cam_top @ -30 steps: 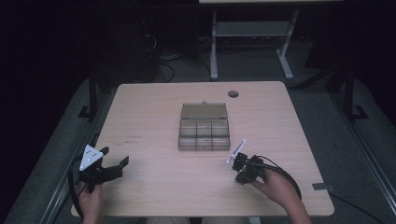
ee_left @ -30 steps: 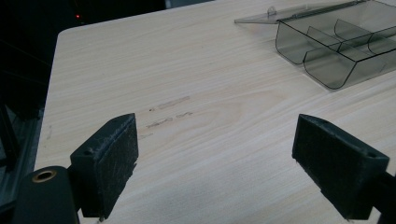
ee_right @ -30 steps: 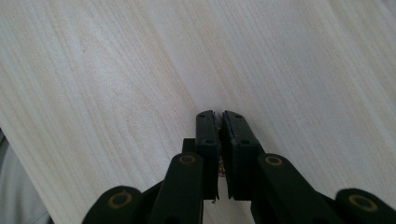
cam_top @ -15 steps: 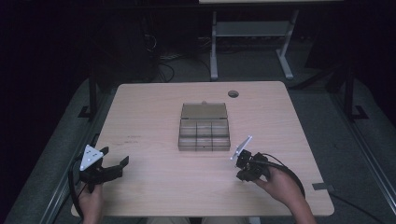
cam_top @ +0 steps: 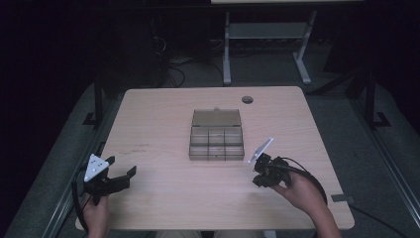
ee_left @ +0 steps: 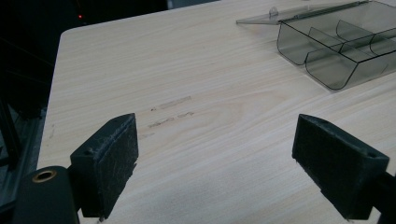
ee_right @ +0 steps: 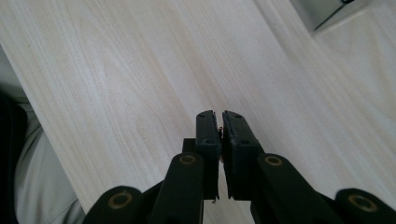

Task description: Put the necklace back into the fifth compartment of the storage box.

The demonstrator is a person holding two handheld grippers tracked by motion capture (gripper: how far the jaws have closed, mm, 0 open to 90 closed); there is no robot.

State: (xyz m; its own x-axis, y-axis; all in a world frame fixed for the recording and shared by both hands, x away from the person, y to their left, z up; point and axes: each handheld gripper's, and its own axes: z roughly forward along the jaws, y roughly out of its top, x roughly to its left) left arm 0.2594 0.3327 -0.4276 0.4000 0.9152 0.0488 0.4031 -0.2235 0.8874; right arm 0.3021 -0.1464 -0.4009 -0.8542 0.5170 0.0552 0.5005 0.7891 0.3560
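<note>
We found the clear compartment box [cam_top: 217,141] at the middle of the counter [cam_top: 163,114], its lid laid flat open on the far side of it. The right gripper [cam_top: 261,173] sat just off the box's near right corner, with its jaws pressed almost together; a tiny reddish speck showed in the slit between them, too small for us to say whether anything was held. The left gripper [cam_top: 120,173] rested well away to the near left of the box, with its jaws spread wide and nothing between them.

We judged the main risk to be a small piece, if one was pinched, slipping out short of the box and being lost on the pale wood; a careless approach could also shove the light box.

The left gripper view showed us the box's curved dividers [ee_left: 348,44] and apparently bare compartments, which the high view blurred; the high view gave both grippers' places around the box
</note>
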